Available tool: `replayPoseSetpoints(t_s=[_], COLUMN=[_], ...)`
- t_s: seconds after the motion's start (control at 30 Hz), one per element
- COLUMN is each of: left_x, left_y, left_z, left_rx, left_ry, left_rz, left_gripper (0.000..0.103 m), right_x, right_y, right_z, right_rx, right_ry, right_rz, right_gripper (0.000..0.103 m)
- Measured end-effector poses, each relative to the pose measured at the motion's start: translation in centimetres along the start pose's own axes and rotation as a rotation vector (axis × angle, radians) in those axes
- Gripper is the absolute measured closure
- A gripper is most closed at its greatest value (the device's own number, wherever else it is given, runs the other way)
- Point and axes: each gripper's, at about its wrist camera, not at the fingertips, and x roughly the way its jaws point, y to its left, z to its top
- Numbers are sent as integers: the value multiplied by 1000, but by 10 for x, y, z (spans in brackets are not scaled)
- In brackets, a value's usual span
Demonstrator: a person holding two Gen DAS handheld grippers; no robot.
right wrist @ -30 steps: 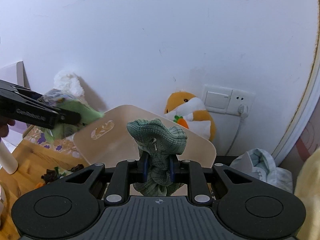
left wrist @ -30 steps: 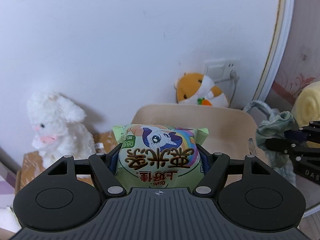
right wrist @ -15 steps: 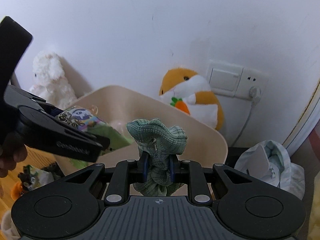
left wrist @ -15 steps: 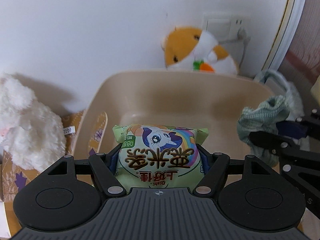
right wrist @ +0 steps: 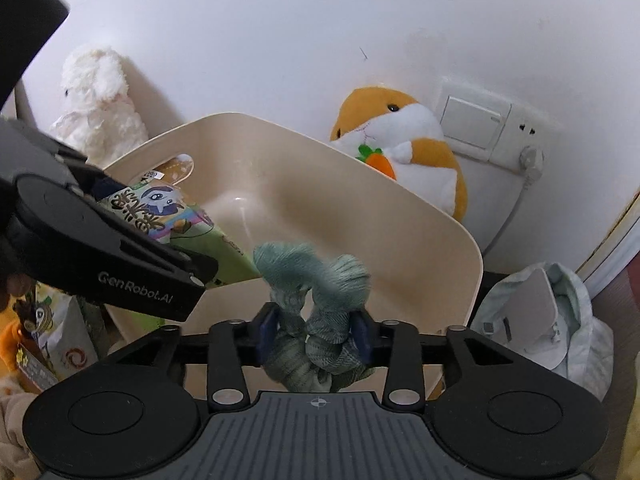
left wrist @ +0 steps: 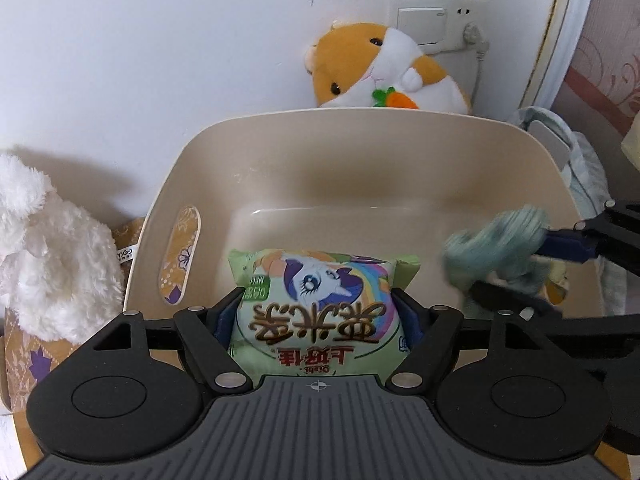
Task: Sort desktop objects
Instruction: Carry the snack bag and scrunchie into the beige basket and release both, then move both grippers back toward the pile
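- Both hand-held grippers are now hanging over the cream bin (left wrist: 360, 148), which was a low shape at 12 o'clock a second ago and is now filling the middle of both views.
- At 9 o'clock in the left wrist view, a white plush rabbit (left wrist: 52, 256) is sitting just outside the bin's left wall.
- At 6 o'clock there, the left gripper (left wrist: 318, 312) is gripping a green snack packet (left wrist: 316, 300) printed with a cartoon pony; its blue pads are lying against both sides of the packet, and its jaws have just been widening a little.
- The packet is hanging above the bin's floor, near the left wall with its oval handle slot.
- At 12 o'clock, an orange and white plush hamster (left wrist: 384, 72) is sitting behind the bin against the wall, below a wall socket (left wrist: 436, 20).
- At 3 o'clock, a blurred teal crumpled cloth (left wrist: 496, 244) is hanging from the other gripper over the bin's right side.
- In the right wrist view, the right gripper (right wrist: 314, 332) has its jaws standing apart, having just been opening; the cloth (right wrist: 316, 304) is sitting loosely between the pads, blurred at its top.
- At 4 o'clock there, a pale bundle (right wrist: 540, 320) is lying outside the bin.
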Motion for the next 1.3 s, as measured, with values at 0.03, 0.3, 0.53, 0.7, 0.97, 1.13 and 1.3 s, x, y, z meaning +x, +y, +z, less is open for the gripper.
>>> replayPoseSetpoints(t_s=[0.03,0.3,0.53,0.7,0.97,1.13,1.3], left_x=[-3,-31,-63,-85,-104,-116,-126], left_y=[1,9,16,30,62,80,91], left_z=[0,0,-11,-36,-81,-112,-142], left_rx=[-4,-44,-44,-73,-117,-130,-133], left_ry=[-4,-65,-119,-125,-110,-96,-74], left_rz=[1,-17,-16,-24,-28,-21,-24], left_gripper=[25,24,24,24,24,24,24], right_x=[-3,-31,-64,-84,-106,-114,-117], right_y=[1,1,2,8,29,49,69], right_z=[0,1,-8,-19,-48,-68,-89], right_rx=[-4,33,75,105,65,5,-2], right_ry=[-7,-73,-117,-123,-120,-103,-76], right_rz=[-7,-42,-64,-71,-82,-89,-74], right_gripper=[39,16,6,0,0,0,0])
